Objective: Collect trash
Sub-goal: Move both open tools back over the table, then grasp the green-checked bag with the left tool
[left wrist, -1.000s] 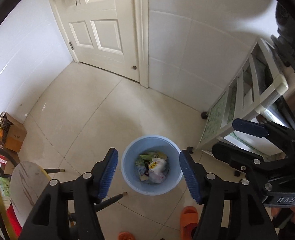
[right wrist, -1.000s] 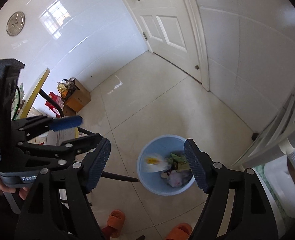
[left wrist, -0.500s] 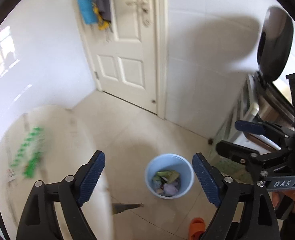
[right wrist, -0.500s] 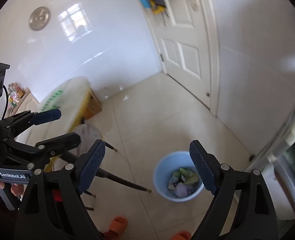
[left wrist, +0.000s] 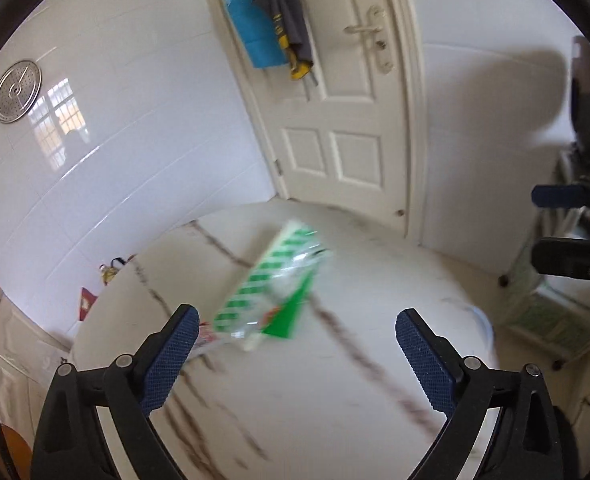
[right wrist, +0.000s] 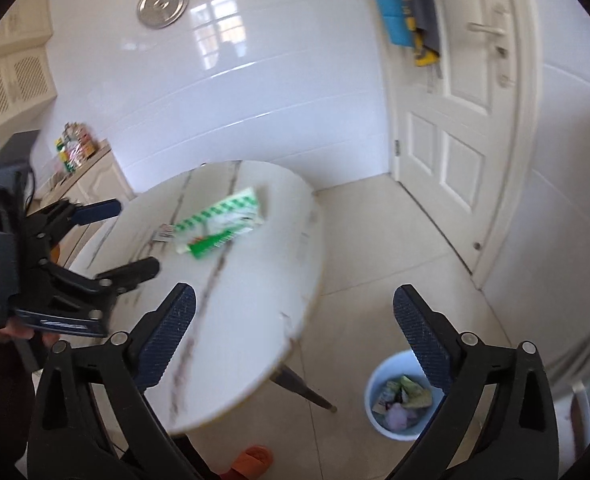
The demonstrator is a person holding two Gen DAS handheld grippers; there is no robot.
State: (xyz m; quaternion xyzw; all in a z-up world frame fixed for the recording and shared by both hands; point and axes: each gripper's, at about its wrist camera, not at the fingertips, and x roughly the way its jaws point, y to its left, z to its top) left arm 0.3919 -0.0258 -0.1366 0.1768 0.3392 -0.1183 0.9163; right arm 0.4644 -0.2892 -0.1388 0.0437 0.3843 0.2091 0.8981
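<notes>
Hovering above the worktop (left wrist: 335,400), the left hand-held gripper (left wrist: 295,354) is gaping wide with nothing between its fingers, and the right hand-held gripper (right wrist: 293,338) is doing likewise over the worktop's edge. A green-and-white wrapper (left wrist: 273,284) is lying flat on the worktop, just ahead of the left fingertips. A blue bin (right wrist: 399,432) of trash is sitting on the floor beside the worktop.
</notes>
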